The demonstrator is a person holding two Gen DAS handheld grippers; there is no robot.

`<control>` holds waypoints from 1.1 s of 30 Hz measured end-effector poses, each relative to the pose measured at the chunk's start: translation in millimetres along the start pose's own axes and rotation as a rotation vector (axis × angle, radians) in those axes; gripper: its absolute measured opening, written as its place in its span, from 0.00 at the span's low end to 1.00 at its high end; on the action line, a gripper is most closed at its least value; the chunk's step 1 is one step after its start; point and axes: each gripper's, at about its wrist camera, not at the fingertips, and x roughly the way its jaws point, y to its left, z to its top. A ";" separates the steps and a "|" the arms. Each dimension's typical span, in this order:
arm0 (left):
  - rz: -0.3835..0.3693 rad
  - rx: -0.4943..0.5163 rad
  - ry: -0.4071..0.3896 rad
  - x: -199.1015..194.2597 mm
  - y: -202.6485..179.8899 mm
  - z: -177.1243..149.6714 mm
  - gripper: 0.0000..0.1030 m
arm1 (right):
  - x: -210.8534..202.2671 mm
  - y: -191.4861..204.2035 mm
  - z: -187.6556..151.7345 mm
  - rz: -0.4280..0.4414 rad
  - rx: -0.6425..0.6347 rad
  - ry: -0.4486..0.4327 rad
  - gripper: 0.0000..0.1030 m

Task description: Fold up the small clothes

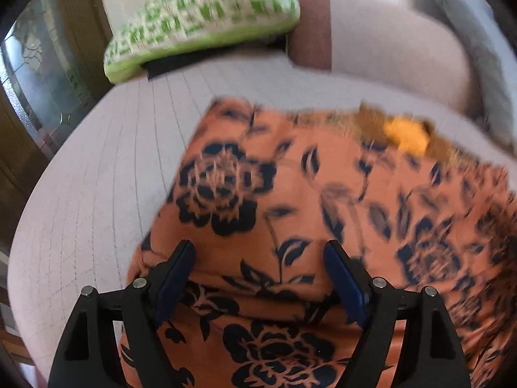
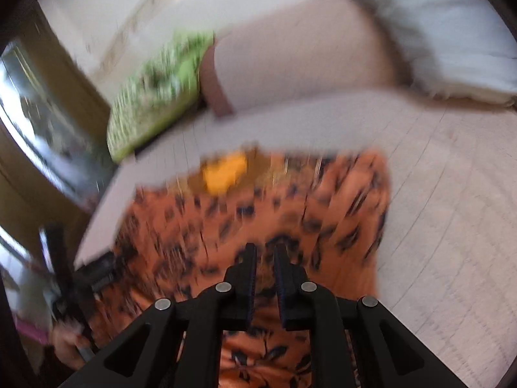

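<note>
An orange garment with a black flower print (image 1: 290, 194) lies spread on a pale quilted cushion (image 1: 97, 194). A yellow label (image 1: 407, 135) shows at its far edge. My left gripper (image 1: 258, 255) hovers low over the garment's near left part, its jaws wide open with only flat cloth between them. My right gripper (image 2: 265, 252) is over the same garment (image 2: 323, 213). Its jaws stand a narrow gap apart, and nothing shows pinched between them. The right wrist view is blurred. At its left edge a person's hand (image 2: 64, 339) holds the left gripper's black body (image 2: 97, 271).
A green and white checked cushion (image 1: 200, 16) lies at the far left. Beside it is a pale bolster with a brown end (image 1: 387, 42), and a grey-white pillow (image 2: 452, 48) sits at the far right. A glass-panelled wooden door (image 1: 38, 74) stands to the left. The quilted surface (image 2: 452, 226) extends right of the garment.
</note>
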 end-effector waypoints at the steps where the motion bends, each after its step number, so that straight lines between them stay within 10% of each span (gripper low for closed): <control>1: -0.005 -0.001 0.002 1.6 0.3 -0.7 0.80 | 15.7 -1.9 -6.1 -0.001 -0.007 0.090 0.13; 3: -0.010 -0.007 -0.004 -1.2 1.7 2.1 0.80 | 39.5 -9.1 -15.5 -0.024 0.003 0.225 0.12; 12: -0.066 0.024 -0.079 -16.1 -11.6 4.8 0.82 | 13.0 6.7 -4.8 0.085 -0.022 0.061 0.12; 16: -0.036 0.074 -0.031 -0.6 -19.2 -0.4 0.85 | 53.6 23.8 -18.6 0.038 -0.076 0.185 0.13; 33: -0.090 0.060 0.011 3.7 -15.0 4.6 0.99 | 43.6 27.1 -20.6 0.121 -0.078 0.163 0.13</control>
